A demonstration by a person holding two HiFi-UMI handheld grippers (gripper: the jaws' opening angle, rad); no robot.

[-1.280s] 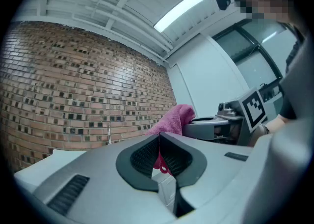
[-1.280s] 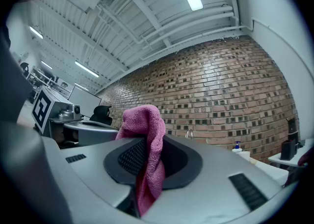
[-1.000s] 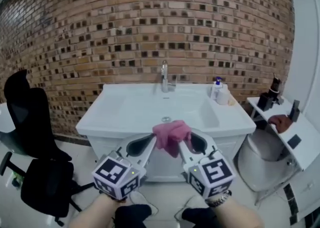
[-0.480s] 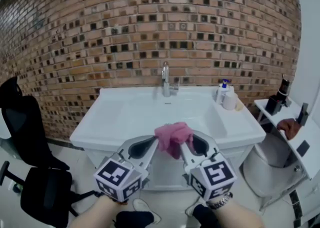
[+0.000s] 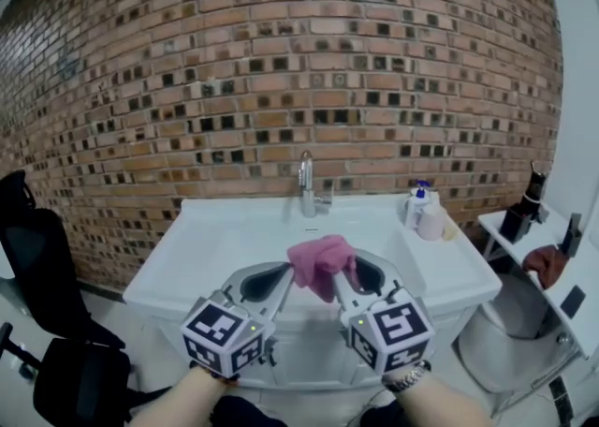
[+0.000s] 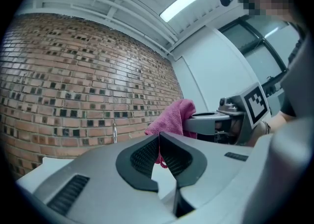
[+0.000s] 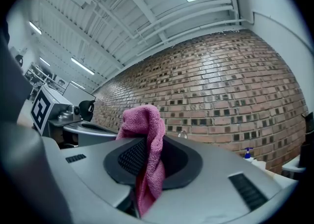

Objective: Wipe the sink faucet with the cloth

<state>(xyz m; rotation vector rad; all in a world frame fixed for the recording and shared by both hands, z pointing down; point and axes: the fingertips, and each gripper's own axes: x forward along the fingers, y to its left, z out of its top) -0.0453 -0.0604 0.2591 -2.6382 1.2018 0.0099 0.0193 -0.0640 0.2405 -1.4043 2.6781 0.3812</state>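
A chrome faucet (image 5: 307, 186) stands at the back of a white sink (image 5: 215, 252) against a brick wall. A pink cloth (image 5: 321, 261) hangs bunched from my right gripper (image 5: 339, 273), which is shut on it in front of the sink's front edge. In the right gripper view the cloth (image 7: 147, 139) is clamped between the black pads, with the faucet (image 7: 182, 133) small beyond. My left gripper (image 5: 288, 272) is level beside it, its tip next to the cloth. In the left gripper view its jaws (image 6: 158, 136) are shut, with the cloth (image 6: 176, 117) behind them.
A soap pump bottle (image 5: 417, 202) and a white cup (image 5: 431, 220) stand on the sink's right rear corner. A black office chair (image 5: 42, 294) is at the left. A white shelf (image 5: 566, 275) with dark items and a round white fixture (image 5: 505, 336) lie at the right.
Both grippers have moved forward together toward the sink, the cloth still in the right one. The sink and faucet now look closer.
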